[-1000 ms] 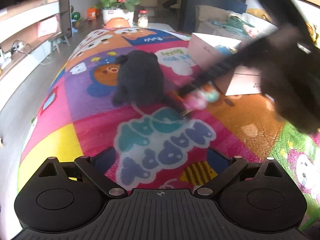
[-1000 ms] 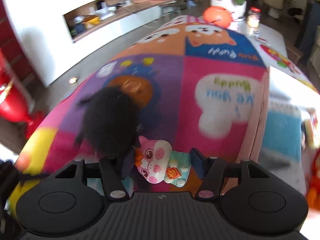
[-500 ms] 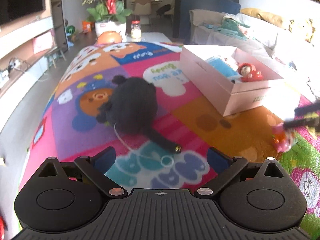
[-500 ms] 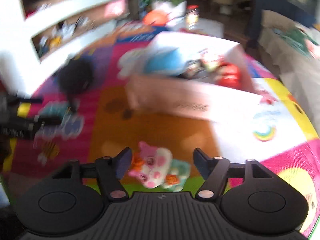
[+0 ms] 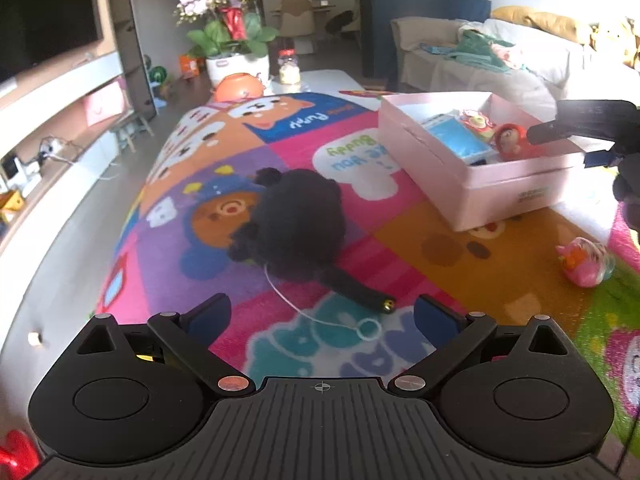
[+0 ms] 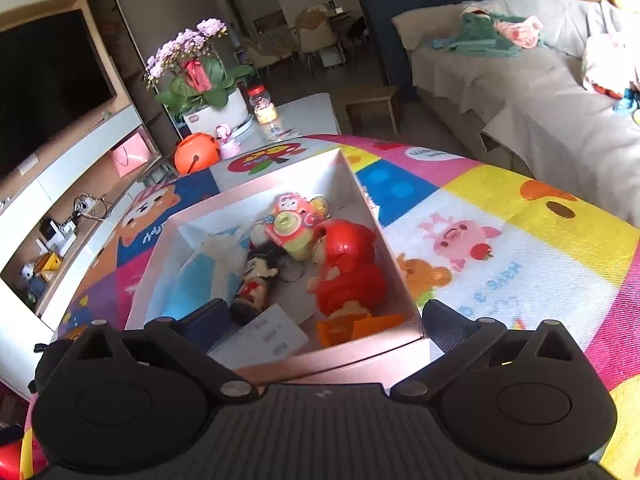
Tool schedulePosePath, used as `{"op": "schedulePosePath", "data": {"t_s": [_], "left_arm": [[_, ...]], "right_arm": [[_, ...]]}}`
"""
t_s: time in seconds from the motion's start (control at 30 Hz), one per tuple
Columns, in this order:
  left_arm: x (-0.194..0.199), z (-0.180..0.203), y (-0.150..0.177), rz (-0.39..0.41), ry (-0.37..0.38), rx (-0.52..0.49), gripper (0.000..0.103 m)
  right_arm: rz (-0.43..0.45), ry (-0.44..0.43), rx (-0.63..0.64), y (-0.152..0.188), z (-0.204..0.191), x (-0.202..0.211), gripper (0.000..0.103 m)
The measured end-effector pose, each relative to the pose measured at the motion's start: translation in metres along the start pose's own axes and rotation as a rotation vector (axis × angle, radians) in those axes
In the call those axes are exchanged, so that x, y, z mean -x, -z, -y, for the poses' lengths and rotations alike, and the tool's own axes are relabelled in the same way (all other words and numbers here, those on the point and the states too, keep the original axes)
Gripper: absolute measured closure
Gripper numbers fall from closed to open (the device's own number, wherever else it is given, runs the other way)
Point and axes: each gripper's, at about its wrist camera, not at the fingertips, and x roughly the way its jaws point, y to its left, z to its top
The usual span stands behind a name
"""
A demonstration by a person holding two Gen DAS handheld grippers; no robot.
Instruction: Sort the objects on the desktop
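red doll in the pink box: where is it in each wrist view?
Left wrist: red doll at upper right, in the pink box against its near wall, just left of the right gripper.
Right wrist: red doll at centre, on the right side of the pink box.
Shared landmark: orchid pot at the table's far end.

The pink pig toy (image 5: 586,261), gripped a second ago by the right gripper (image 6: 322,322), now lies on the colourful mat (image 5: 472,276) near the pink box (image 5: 516,184). That gripper's jaws have spread wide and empty, and it has moved over the box, looking down at the toys inside.
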Motion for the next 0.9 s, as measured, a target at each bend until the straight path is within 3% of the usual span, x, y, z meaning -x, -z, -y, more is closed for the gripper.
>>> {"op": "schedulePosePath", "data": {"t_s": [0.1,0.17,0.33,0.37,0.43,0.57,0.67,0.8,0.9], "left_arm": [[-0.008,0.005,-0.011,0.019,0.013,-0.036,0.002],[-0.019,0.011,-0.020,0.045,-0.023,-0.086,0.002],[-0.060,0.025,-0.027,0.069,-0.163,-0.244,0.005],[-0.066,0.025,-0.027,0.066,-0.177,-0.259,0.016],[-0.077,0.019,-0.027,0.032,-0.177,-0.242,0.028],[-0.069,0.007,-0.031,0.027,-0.164,-0.164,0.031],[-0.040,0.009,-0.034,0.032,-0.041,-0.116,0.031],[-0.015,0.006,-0.040,-0.115,0.404,0.125,0.031],[-0.012,0.022,-0.032,-0.144,0.493,0.120,0.030]], "right_arm": [[-0.050,-0.159,0.014,0.008,-0.004,0.001,0.000],[-0.052,-0.216,0.028,0.013,-0.005,0.011,0.000],[0.039,-0.142,0.138,0.035,-0.011,0.058,0.000],[0.046,-0.128,0.156,0.042,-0.009,0.067,0.000],[0.046,-0.101,0.169,0.055,-0.004,0.082,0.000],[0.011,-0.049,0.159,0.078,0.008,0.098,0.000],[0.004,-0.010,0.173,0.088,0.012,0.102,0.000],[0.028,-0.013,0.181,0.088,0.007,0.108,0.000],[0.048,-0.045,0.183,0.087,-0.002,0.110,0.000]]}}
